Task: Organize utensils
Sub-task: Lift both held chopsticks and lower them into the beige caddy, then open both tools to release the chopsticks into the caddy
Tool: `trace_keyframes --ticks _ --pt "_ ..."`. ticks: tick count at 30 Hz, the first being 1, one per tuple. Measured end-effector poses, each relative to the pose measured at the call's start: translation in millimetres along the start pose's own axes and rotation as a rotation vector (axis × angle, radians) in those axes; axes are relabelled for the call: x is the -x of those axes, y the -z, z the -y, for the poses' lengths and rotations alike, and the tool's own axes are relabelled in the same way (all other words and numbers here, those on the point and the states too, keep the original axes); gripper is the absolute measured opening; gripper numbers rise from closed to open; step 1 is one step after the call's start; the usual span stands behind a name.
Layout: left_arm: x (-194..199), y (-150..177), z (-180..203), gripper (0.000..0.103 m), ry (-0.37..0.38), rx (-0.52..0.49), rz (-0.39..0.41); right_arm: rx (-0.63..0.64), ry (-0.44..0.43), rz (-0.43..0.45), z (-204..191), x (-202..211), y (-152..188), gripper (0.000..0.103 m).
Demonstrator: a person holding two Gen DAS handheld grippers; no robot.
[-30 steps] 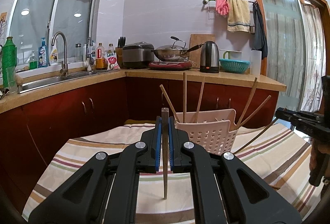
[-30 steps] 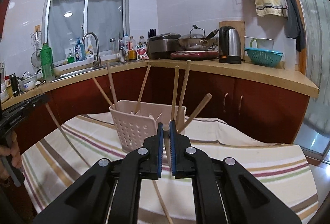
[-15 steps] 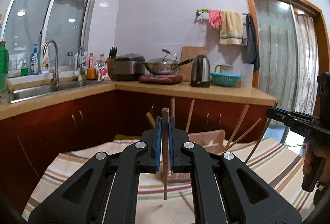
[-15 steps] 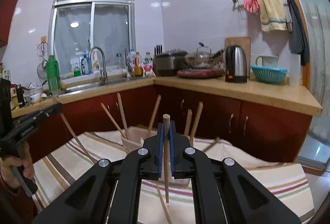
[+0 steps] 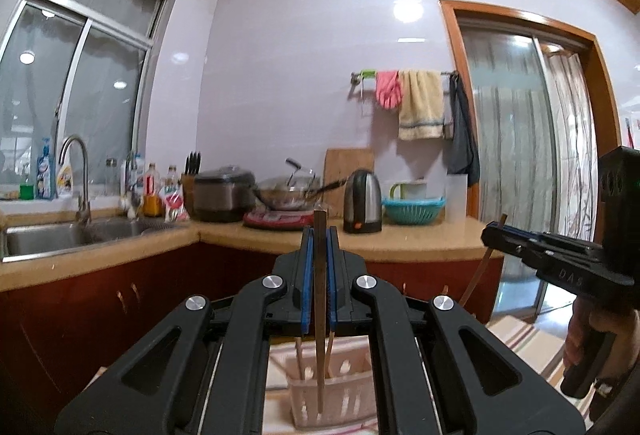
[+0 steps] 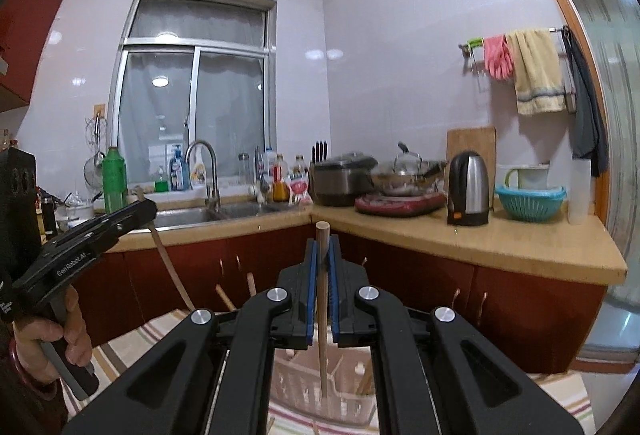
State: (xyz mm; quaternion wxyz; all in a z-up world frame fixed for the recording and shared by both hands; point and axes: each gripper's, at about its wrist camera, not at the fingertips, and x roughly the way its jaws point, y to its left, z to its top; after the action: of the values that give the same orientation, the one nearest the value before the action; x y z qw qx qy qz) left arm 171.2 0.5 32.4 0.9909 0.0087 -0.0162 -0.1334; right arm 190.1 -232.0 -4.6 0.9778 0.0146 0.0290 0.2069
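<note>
My left gripper (image 5: 319, 235) is shut on a dark wooden chopstick (image 5: 319, 315) that hangs upright, its tip over the pink slotted utensil basket (image 5: 340, 399). My right gripper (image 6: 322, 247) is shut on a light wooden chopstick (image 6: 322, 331), also upright above the same basket (image 6: 320, 391). Several chopsticks stand in the basket. Each gripper shows in the other's view: the right one (image 5: 496, 233) at the right edge, the left one (image 6: 146, 207) at the left, each with its chopstick.
The basket stands on a striped tablecloth (image 6: 132, 347). Behind is an L-shaped wooden counter (image 6: 480, 235) with a sink (image 5: 72, 231), bottles, rice cooker, wok, kettle (image 5: 362, 203) and teal colander. A glass door (image 5: 516, 155) is at the right.
Both grippers have risen and tilted upward with their chopsticks. The basket has dropped to the bottom of both views, and the ceiling now shows.
</note>
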Motion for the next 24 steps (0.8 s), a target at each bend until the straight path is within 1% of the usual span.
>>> trace_keyframes --ticks 7,9,11,14,17,20,22,24 --pt "-30 -12 9 0.007 0.002 -0.022 0.066 0.013 0.007 0.041 7 -20 -11 0.006" --pt "-41 -13 9 0.007 -0.003 -0.022 0.08 0.012 0.011 0.041 10 -28 -10 0.006" --pt "-52 -10 8 0.007 -0.001 -0.015 0.079 0.008 0.012 0.036 13 -35 -6 0.006" --pt "-65 4 8 0.007 -0.002 -0.011 0.05 0.002 0.016 0.009 18 -49 5 0.006" --pt "-79 26 4 0.007 0.003 0.001 0.004 -0.018 0.012 -0.028 22 -62 20 0.006" --pt "-94 53 1 0.007 0.014 0.021 -0.062 -0.034 0.011 -0.069 27 -73 39 0.006" --pt "-101 66 -2 0.007 0.022 0.028 -0.103 -0.049 0.007 -0.105 29 -81 51 0.006" --pt "-106 79 -3 0.008 0.011 0.037 -0.137 -0.051 0.007 -0.129 29 -84 60 0.006"
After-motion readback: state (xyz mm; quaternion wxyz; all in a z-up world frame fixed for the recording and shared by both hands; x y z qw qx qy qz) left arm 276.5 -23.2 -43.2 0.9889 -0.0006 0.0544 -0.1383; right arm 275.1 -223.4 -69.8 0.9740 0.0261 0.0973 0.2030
